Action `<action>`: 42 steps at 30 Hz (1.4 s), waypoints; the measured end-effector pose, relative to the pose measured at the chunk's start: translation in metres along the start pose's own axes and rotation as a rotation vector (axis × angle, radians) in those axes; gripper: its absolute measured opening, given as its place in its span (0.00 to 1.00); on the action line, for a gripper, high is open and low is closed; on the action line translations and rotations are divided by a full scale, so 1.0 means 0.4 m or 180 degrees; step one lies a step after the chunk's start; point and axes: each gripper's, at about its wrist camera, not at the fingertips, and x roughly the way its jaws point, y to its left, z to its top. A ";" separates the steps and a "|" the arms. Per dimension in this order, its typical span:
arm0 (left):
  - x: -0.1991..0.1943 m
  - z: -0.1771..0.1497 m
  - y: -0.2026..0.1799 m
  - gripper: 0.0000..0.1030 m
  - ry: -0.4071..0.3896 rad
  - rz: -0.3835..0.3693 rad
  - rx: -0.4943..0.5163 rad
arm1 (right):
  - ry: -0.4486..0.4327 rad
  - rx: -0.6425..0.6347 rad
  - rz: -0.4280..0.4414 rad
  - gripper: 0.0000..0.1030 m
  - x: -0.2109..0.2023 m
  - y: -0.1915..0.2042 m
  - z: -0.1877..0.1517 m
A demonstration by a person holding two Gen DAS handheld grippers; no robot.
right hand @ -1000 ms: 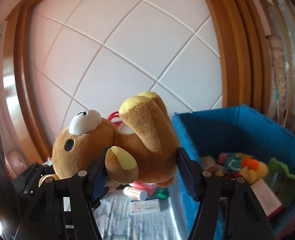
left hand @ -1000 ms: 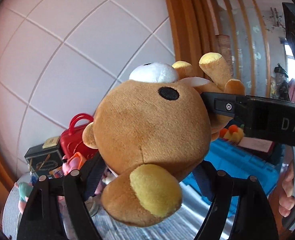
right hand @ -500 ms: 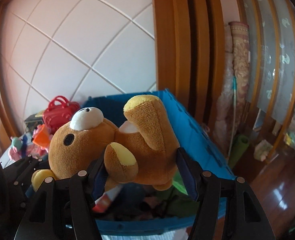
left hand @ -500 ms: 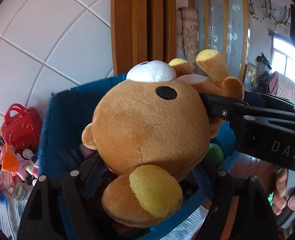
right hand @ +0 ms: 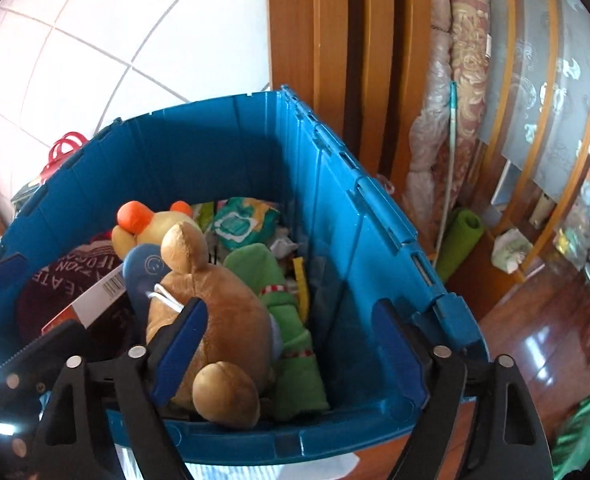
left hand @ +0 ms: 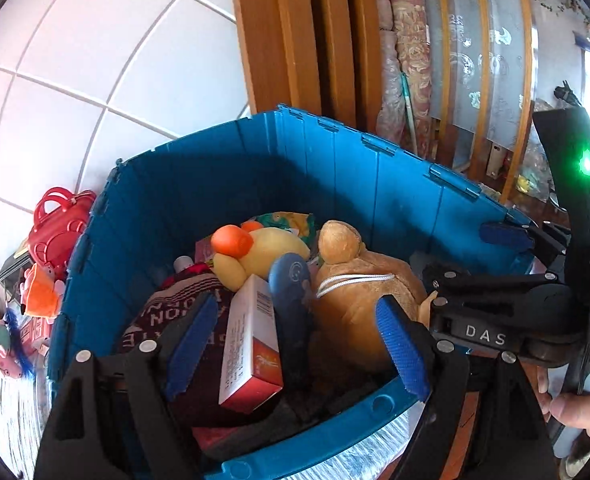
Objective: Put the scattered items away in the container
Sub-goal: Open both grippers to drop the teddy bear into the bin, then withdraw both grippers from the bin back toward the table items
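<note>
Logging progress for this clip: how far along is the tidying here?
Done: the bear lies in the blue bin with the duck, a box and green plush. In hand: nothing; the right tongs have just been opening and the left tongs stand open, both empty. Left: the red bag and small toys lie outside the bin.

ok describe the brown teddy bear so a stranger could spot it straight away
Look in the big blue bin against the tiled wall. The brown teddy bear lies on the pile by the near rim, beside a green soft toy. It alone is plain tan plush with a white cord.
</note>
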 end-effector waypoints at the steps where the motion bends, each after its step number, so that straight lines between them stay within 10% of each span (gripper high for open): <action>1: -0.008 -0.002 0.011 0.79 -0.0019 0.0014 -0.0035 | -0.0017 -0.0007 -0.0007 0.87 0.000 -0.001 0.001; 5: -0.048 -0.017 0.038 0.81 -0.0109 0.0056 -0.0156 | -0.0157 -0.0010 -0.0030 1.00 -0.035 0.010 0.002; 22: -0.256 -0.150 0.282 0.82 -0.0467 0.0593 -0.0913 | -0.0785 0.0134 0.0565 1.00 -0.256 0.149 -0.028; 34: -0.370 -0.355 0.709 0.82 -0.0595 0.0813 -0.1070 | -0.1136 -0.0136 0.1067 1.00 -0.343 0.626 -0.032; 42: -0.310 -0.521 1.001 0.82 -0.0113 0.0911 -0.1308 | -0.0865 -0.0330 0.1355 1.00 -0.272 0.973 -0.071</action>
